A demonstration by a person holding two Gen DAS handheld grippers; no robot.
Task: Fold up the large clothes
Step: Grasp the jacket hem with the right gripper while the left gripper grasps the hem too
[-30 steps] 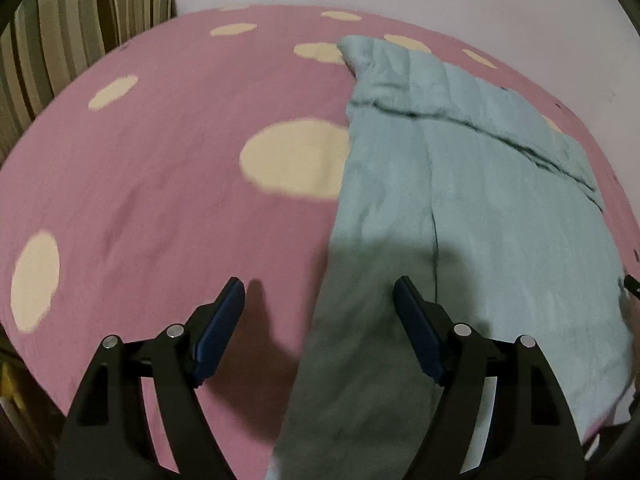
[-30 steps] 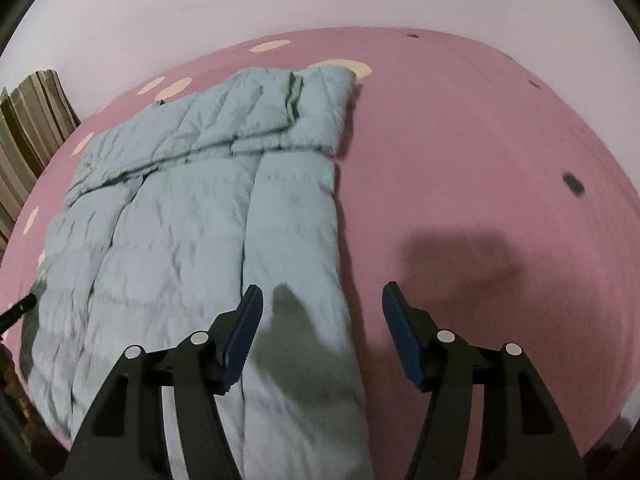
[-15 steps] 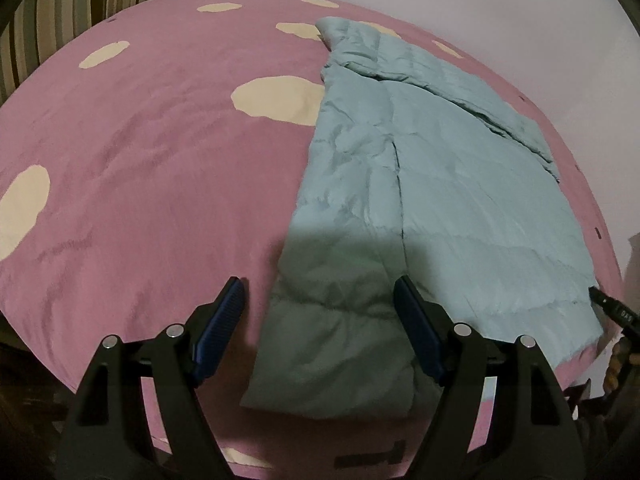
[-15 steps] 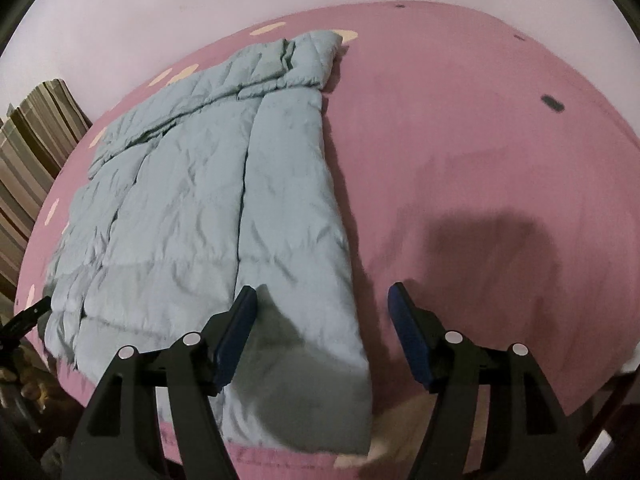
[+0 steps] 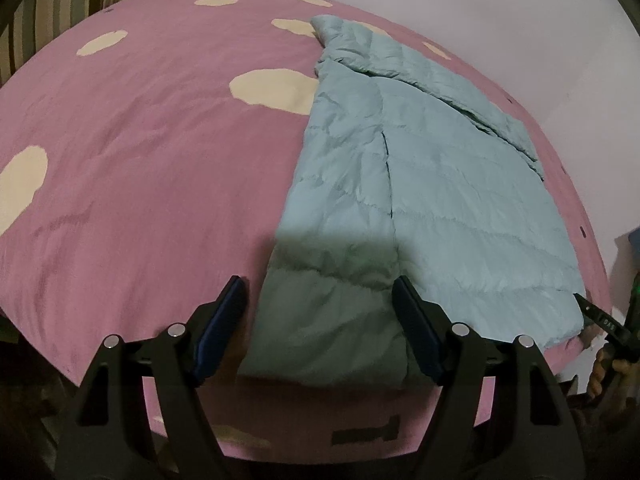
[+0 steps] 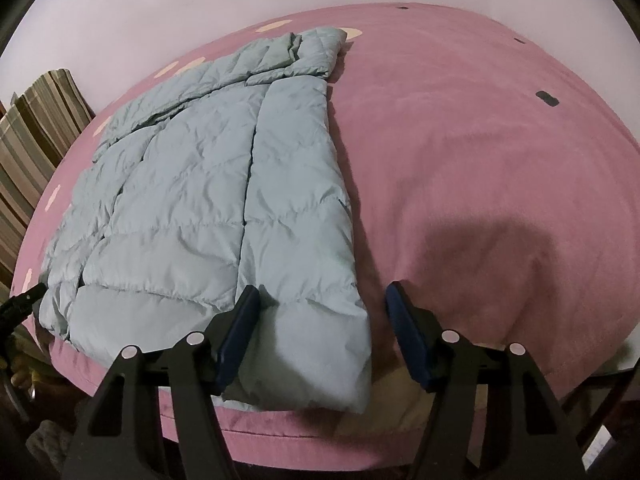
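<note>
A light blue quilted puffer jacket (image 5: 420, 184) lies flat on a pink bed cover, sleeves folded in, collar at the far end. It also shows in the right wrist view (image 6: 208, 200). My left gripper (image 5: 320, 336) is open and empty, its fingers straddling the jacket's near left hem corner. My right gripper (image 6: 320, 328) is open and empty, straddling the near right hem corner. The right gripper's tip (image 5: 600, 316) shows at the left wrist view's right edge.
The pink bed cover (image 5: 140, 184) has cream spots and small dark marks (image 6: 547, 98). A striped cushion (image 6: 32, 144) stands at the far left by the pale wall. The bed's front edge (image 6: 320, 436) runs just under both grippers.
Both grippers have drawn back toward the bed's front edge. The jacket's near hem, out of view one second ago, now lies between the fingers. The jaws stay open.
</note>
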